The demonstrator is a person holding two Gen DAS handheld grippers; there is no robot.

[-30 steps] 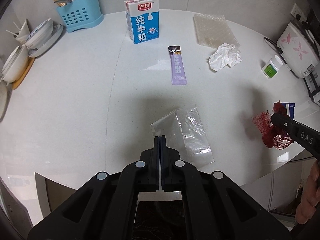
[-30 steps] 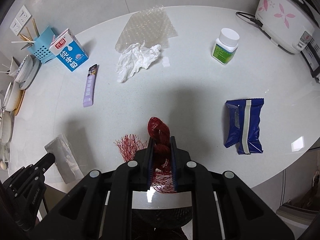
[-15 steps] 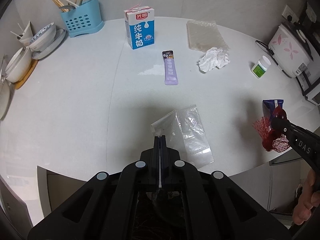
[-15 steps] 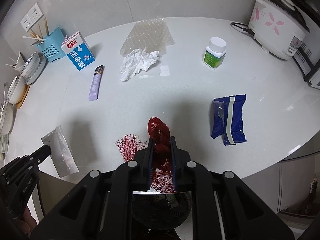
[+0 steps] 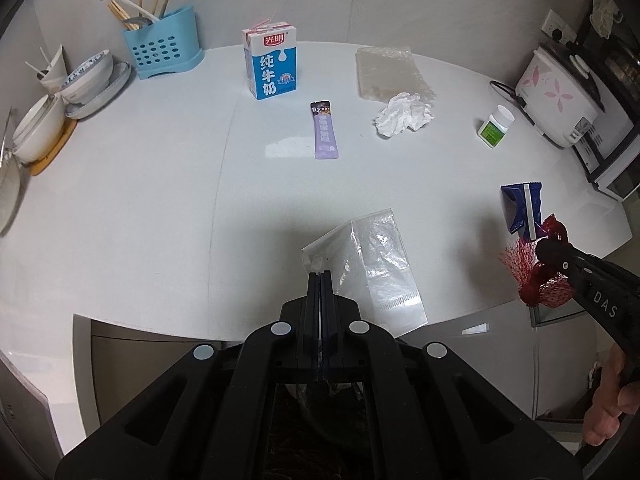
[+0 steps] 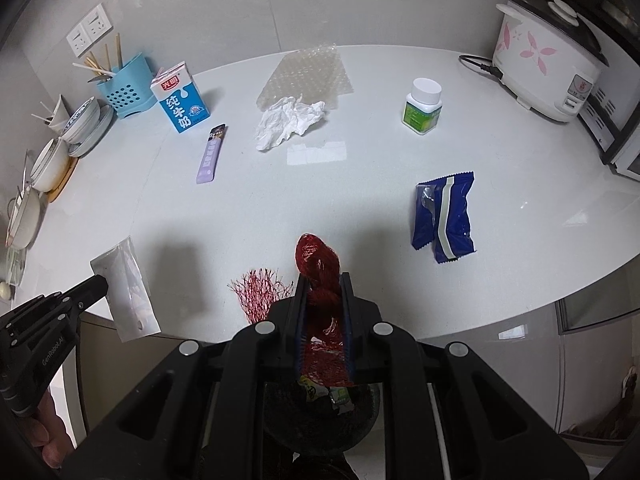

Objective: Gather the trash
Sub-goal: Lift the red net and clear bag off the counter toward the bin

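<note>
Both grippers have drawn back and up from the white countertop (image 6: 360, 208) since a second ago, so more of its front edge and the cabinet below shows in each wrist view. Left gripper (image 5: 320, 280): jaws pressed together on a corner of the clear plastic bag (image 5: 372, 268), which hangs from the pinch out over the counter edge. Right gripper (image 6: 322, 280): jaws clamped on the bunched red mesh net (image 6: 318, 264), with a loose frill fanning out to the left. A dark bin (image 6: 320, 412) with some rubbish in it sits just under the right jaws.

Still on the counter are the milk carton (image 5: 271, 65), purple sachet (image 5: 325, 132), crumpled tissue (image 5: 404, 115), bubble wrap (image 5: 388, 68) and blue wrapper (image 6: 444, 216).

Risks, as I judge them: the slick bag is held by one thin corner and could slide free on the way to the bin; the net's loose frill may snag on a jaw at release and not drop cleanly
</note>
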